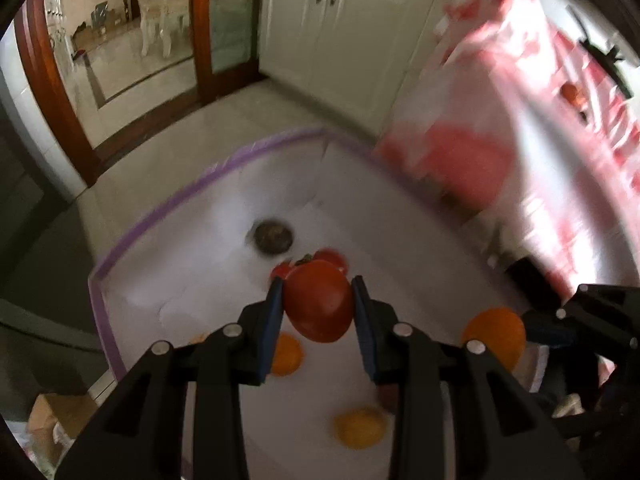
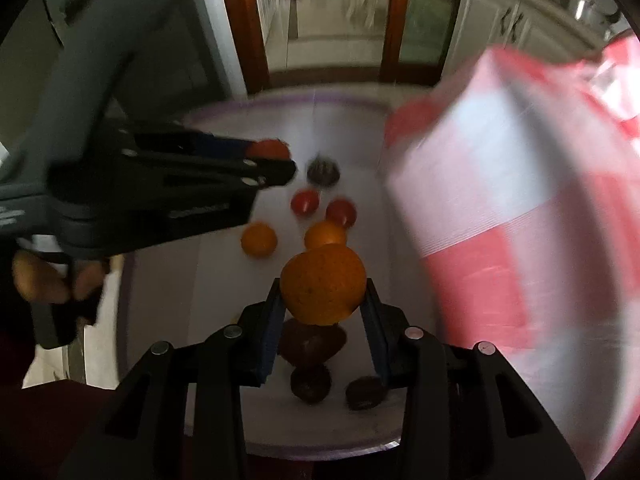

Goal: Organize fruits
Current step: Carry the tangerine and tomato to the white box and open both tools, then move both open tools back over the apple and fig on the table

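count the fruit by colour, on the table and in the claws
orange fruit: 3
red fruit: 3
dark brown fruit: 4
total: 10

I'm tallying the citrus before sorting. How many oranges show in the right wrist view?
3. One orange is clamped in the right gripper; a second lies just beyond it on the white tabletop; a third sits further left. The striped bag may hide more.
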`<state>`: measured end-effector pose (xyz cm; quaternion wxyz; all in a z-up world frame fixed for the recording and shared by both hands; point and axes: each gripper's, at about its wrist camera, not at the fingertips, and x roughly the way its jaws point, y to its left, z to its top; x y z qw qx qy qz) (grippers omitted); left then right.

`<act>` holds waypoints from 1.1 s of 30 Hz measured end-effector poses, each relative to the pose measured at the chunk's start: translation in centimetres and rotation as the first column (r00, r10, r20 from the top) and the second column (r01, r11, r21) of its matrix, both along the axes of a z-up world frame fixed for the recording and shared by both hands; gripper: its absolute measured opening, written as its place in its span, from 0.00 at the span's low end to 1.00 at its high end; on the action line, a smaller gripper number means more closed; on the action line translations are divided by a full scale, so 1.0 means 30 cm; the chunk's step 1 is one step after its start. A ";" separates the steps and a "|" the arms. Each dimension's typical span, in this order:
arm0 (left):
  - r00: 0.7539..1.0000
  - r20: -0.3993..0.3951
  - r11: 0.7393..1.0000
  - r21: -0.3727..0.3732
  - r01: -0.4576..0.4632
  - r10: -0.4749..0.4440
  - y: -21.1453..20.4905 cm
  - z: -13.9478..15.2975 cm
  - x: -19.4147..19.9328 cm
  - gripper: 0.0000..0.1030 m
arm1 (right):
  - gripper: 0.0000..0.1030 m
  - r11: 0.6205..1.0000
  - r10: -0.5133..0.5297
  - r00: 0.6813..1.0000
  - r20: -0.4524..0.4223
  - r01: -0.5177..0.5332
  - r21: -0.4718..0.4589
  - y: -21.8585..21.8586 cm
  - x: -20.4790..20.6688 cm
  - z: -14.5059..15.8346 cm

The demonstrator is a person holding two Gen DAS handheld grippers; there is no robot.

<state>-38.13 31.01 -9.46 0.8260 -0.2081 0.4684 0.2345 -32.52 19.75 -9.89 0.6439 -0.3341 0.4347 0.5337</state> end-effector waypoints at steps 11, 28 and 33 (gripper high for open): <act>0.977 -0.193 0.995 -0.032 -0.095 0.087 0.082 -0.163 -0.056 0.34 | 0.39 0.991 0.064 0.997 -0.045 -0.069 -0.118 0.115 -0.078 -0.164; 0.978 -0.163 0.991 0.061 -0.118 0.127 0.067 -0.063 -0.046 0.80 | 0.66 0.996 0.093 0.994 -0.054 -0.093 0.002 0.009 -0.090 -0.016; 0.981 -0.157 0.990 0.103 -0.101 0.117 0.065 -0.019 -0.019 0.85 | 0.71 0.995 0.093 0.994 -0.055 -0.091 0.045 0.010 -0.087 0.029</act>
